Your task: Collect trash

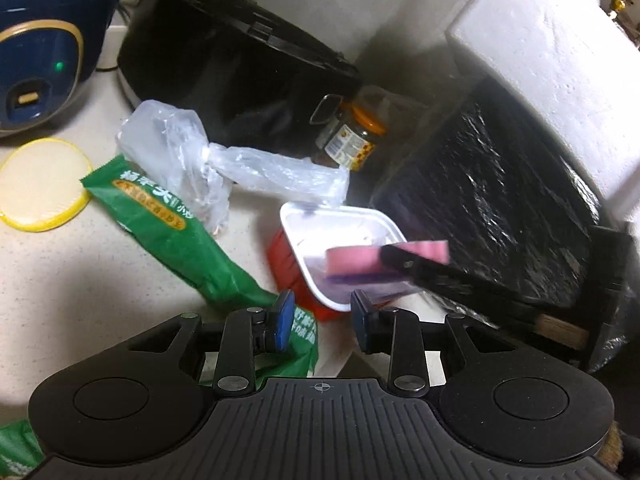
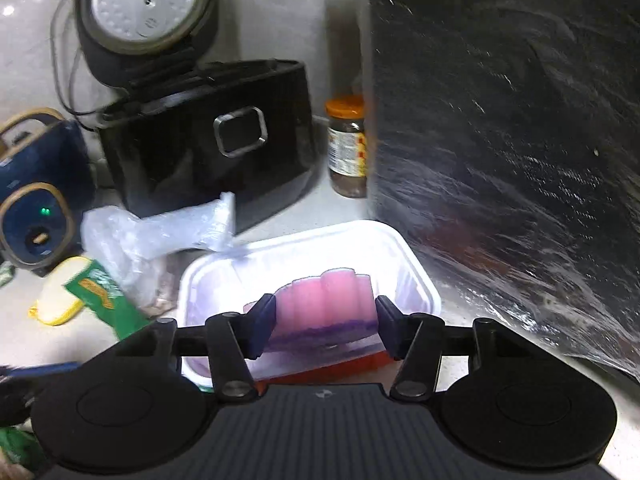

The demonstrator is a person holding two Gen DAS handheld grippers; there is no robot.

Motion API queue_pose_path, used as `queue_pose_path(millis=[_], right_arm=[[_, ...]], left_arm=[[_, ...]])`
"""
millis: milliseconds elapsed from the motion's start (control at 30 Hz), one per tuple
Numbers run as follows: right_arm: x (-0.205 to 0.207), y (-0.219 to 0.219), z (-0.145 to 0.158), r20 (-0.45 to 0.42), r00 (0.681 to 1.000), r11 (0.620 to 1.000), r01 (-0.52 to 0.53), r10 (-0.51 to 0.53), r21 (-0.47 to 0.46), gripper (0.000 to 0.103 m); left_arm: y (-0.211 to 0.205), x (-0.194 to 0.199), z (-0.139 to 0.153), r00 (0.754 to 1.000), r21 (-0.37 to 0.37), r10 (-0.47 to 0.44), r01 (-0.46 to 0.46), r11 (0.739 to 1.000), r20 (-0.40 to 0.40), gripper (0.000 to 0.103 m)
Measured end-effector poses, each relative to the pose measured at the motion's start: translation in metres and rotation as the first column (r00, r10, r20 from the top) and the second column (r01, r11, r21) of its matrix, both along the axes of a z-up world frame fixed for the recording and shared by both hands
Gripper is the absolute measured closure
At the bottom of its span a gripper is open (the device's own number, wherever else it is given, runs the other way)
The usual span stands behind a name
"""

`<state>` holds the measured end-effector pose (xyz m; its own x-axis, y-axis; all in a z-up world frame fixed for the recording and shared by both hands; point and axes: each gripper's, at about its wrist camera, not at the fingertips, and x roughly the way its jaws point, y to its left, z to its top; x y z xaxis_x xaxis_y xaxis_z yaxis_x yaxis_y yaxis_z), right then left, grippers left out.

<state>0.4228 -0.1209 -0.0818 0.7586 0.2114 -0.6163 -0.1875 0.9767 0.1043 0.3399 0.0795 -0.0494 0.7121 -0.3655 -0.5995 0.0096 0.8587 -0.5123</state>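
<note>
Trash sits in a loose cluster on the pale countertop (image 1: pixel 60 280): a white plastic tray (image 2: pixel 304 256) with a red underside, a pink-and-purple sponge (image 2: pixel 326 304) lying in or just over it, a knotted clear plastic bag (image 1: pixel 208 164) and a green snack wrapper (image 1: pixel 176 240). Your right gripper (image 2: pixel 326 324) brackets the sponge, one pad on each side; the jaws are partly spread, and I can't tell whether the pads actually press on it, since blur smears the contact edges. From the left wrist view one black finger of that gripper crosses in front of the sponge over the tray, so it looks lifted or about to be, but that's a judgement. Your left gripper (image 1: pixel 322 318) is spread and empty, hovering low over the wrapper's tail and the tray's near corner, probably staged to take one of them next. Black-lined bin (image 1: pixel 500 208) stands just right of the tray, close enough for a short drop, which likely explains why the trash is being worked from this side. A jar with an orange lid (image 2: pixel 348 144) is wedged between the bin and the black rice cooker (image 2: pixel 208 140); unclear if it counts as trash. The bin's opening is out of frame in both views. The yellow-edged pad (image 1: pixel 40 184) and blue appliance (image 1: pixel 44 40) stay off to the left.
</note>
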Motion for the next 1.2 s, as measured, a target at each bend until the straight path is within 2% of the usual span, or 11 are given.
queue_pose_path(millis=[133, 300, 467, 567, 667, 733, 833, 900, 967, 1100, 1200], right_arm=[[-0.016, -0.010, 0.025, 0.077, 0.997, 0.999, -0.013, 0.009, 0.043, 0.050], [-0.052, -0.049, 0.054, 0.160, 0.984, 0.993, 0.067, -0.083, 0.102, 0.050], [-0.068, -0.096, 0.035, 0.124, 0.969, 0.974, 0.204, -0.215, 0.099, 0.050], [-0.066, -0.116, 0.010, 0.088, 0.966, 0.967, 0.234, -0.243, 0.104, 0.048], [-0.057, -0.118, -0.015, 0.011, 0.963, 0.963, 0.270, -0.270, -0.012, 0.041], [-0.066, -0.113, -0.021, 0.070, 0.952, 0.946, 0.303, -0.297, -0.112, 0.031], [-0.082, -0.099, -0.006, 0.160, 0.934, 0.909, 0.351, -0.320, -0.226, 0.031], [-0.092, -0.085, 0.014, 0.227, 0.936, 0.919, 0.320, -0.269, -0.231, 0.029], [-0.087, -0.065, 0.031, 0.228, 0.957, 0.945, 0.233, -0.181, -0.230, 0.026], [-0.041, -0.017, 0.040, 0.059, 0.997, 0.984, -0.042, 0.053, -0.174, 0.026], [0.006, 0.015, 0.024, -0.070, 0.993, 0.982, -0.108, 0.098, -0.158, 0.026]], left_arm=[[-0.006, 0.008, -0.002, 1.000, 0.007, -0.010, 0.010, 1.000, -0.004, 0.068], [-0.004, 0.018, -0.001, 1.000, -0.003, 0.009, -0.009, 1.000, 0.015, 0.068], [-0.003, 0.042, -0.007, 1.000, -0.038, 0.017, -0.017, 0.999, 0.004, 0.068], [-0.012, 0.059, -0.013, 0.999, 0.045, 0.045, -0.045, 0.998, -0.001, 0.068], [-0.018, 0.068, -0.021, 0.998, 0.142, 0.065, -0.063, 0.988, -0.009, 0.068], [-0.018, 0.070, -0.027, 0.998, 0.148, 0.064, -0.059, 0.987, -0.023, 0.068], [-0.014, 0.072, -0.035, 0.998, 0.120, 0.047, -0.042, 0.992, -0.045, 0.068], [-0.008, 0.073, -0.037, 0.997, 0.074, 0.042, -0.037, 0.997, -0.068, 0.068], [-0.001, 0.072, -0.036, 0.996, 0.035, 0.049, -0.046, 0.998, -0.080, 0.068], [0.007, 0.061, -0.027, 0.994, 0.070, 0.078, -0.073, 0.995, -0.073, 0.068], [0.009, 0.052, -0.022, 0.995, 0.110, 0.070, -0.061, 0.992, -0.077, 0.068]])
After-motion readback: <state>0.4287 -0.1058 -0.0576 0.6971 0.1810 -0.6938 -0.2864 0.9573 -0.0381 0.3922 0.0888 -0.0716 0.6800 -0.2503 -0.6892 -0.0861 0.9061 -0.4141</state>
